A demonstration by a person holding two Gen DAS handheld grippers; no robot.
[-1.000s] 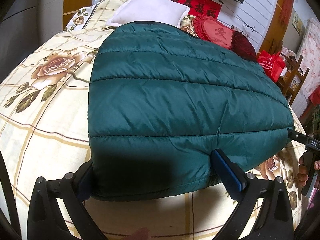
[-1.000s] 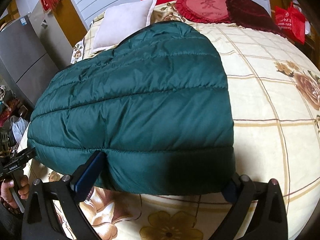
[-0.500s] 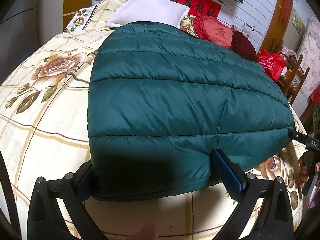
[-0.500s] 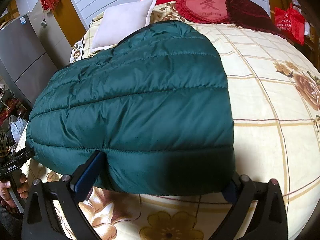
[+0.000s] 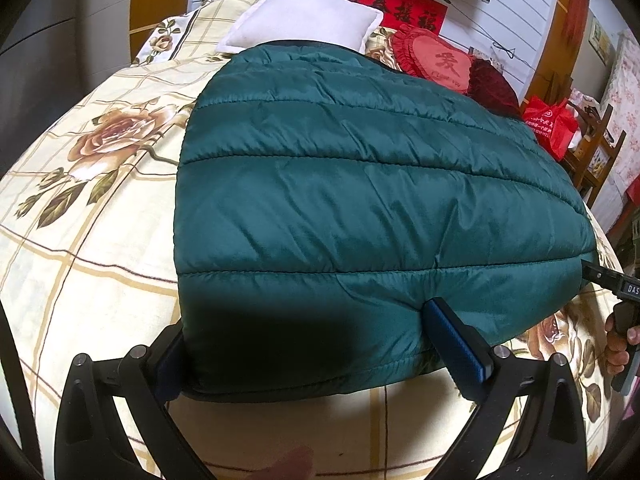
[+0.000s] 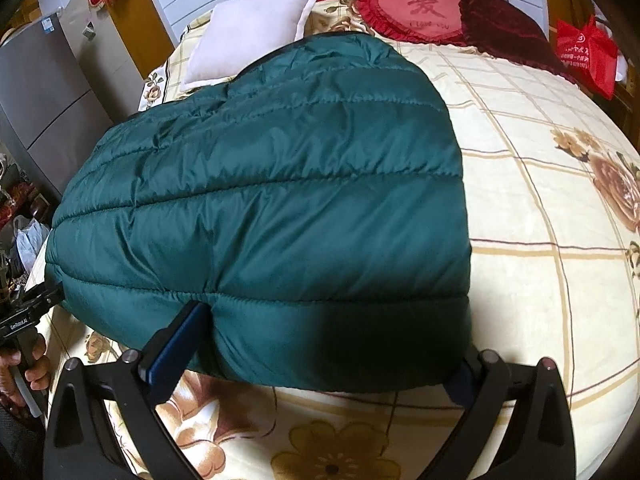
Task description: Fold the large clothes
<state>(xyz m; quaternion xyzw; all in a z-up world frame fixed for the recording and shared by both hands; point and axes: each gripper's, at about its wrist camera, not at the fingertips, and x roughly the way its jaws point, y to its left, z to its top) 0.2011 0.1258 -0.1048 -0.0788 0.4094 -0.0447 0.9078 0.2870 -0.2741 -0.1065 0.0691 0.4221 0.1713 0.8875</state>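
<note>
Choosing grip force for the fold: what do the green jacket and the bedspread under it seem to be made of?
Green jacket: looks like thin, slick nylon or polyester shell over puffy filling, given its sheen, fine crinkles and stitched horizontal quilt channels. Bedspread: matte, soft-looking woven or plush fabric with printed roses and a plaid grid; the fibre cannot be told.

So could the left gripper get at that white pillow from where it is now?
Probably not as things stand. The left gripper has its jaws open around the near hem of the green jacket, and the white pillow lies at the far end of the bed, beyond the whole jacket.
</note>
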